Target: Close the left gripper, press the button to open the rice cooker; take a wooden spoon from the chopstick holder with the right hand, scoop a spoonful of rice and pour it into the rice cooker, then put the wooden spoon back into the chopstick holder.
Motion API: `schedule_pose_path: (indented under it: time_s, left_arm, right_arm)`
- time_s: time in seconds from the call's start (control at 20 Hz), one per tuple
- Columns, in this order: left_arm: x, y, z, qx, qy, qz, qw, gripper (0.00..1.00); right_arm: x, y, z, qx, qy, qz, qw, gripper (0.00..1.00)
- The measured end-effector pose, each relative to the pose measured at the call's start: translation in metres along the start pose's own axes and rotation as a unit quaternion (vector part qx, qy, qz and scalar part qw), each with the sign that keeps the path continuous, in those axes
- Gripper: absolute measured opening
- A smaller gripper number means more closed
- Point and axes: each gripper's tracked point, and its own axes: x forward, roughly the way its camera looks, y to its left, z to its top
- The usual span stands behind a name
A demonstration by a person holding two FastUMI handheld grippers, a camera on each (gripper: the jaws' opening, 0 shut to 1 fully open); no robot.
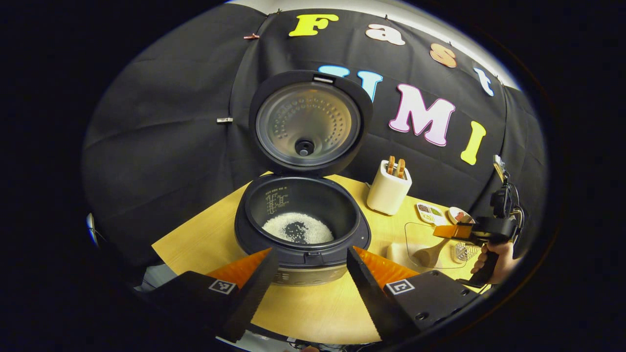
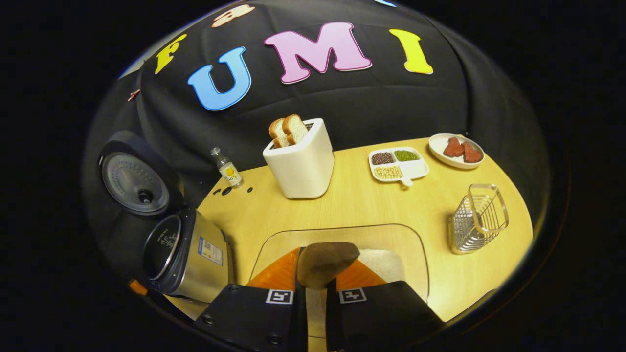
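Rice cooker (image 1: 302, 230) sits lid-up on the worktop (image 1: 313, 313), dark inner pot showing a thin ring of white rice with a bare patch in the middle. Left gripper (image 1: 308, 266) hovers just in front of the cooker, fingers spread wide, nothing between them. Right of the cooker, the right gripper (image 2: 315, 288) has its fingers clamped on the wooden spoon (image 2: 325, 261), bowl poised over a clear container of rice (image 2: 386, 264). Beyond it, the wire chopstick holder (image 2: 477, 217) stands on the worktop.
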Motion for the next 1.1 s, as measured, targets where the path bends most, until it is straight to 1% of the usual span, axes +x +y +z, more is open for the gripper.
schedule_pose_path:
  time_s: [0.05,0.1,0.15,0.2,0.45,0.6,0.75,0.9,1.1]
  left_arm:
    - [0.0,0.0,0.003,0.001,-0.002,0.001,1.0,0.96]
    - [-0.001,0.0,0.006,0.0,-0.004,0.003,1.0,0.92]
    - [-0.001,0.001,0.007,-0.001,-0.004,0.003,1.0,0.95]
    - [0.0,0.001,0.009,-0.004,-0.004,0.002,1.0,0.96]
    - [0.001,0.006,0.017,-0.005,-0.009,0.002,1.0,0.96]
    - [0.001,0.01,0.022,-0.005,-0.014,0.002,1.0,0.96]
    - [-0.001,0.013,0.023,-0.009,-0.014,0.003,1.0,0.95]
    - [-0.003,0.015,0.024,-0.022,-0.014,0.001,1.0,0.95]
    - [-0.006,0.022,0.021,-0.026,-0.012,0.008,1.0,0.95]
  right_arm:
    - [0.001,0.004,-0.001,0.008,0.006,0.003,1.0,0.19]
    - [0.002,0.008,-0.003,0.015,0.011,0.006,1.0,0.19]
    - [0.002,0.011,-0.003,0.023,0.016,0.008,1.0,0.19]
    - [0.002,0.015,-0.005,0.035,0.022,0.011,0.999,0.19]
    - [-0.005,0.024,0.0,0.08,0.035,0.026,0.996,0.19]
    - [-0.01,0.022,0.011,0.124,0.031,0.034,0.991,0.19]
    - [-0.014,0.009,0.019,0.194,0.031,0.027,0.98,0.19]
    - [-0.017,-0.007,0.025,0.241,0.028,0.019,0.97,0.19]
    - [-0.023,-0.022,0.043,0.316,0.018,0.025,0.948,0.19]
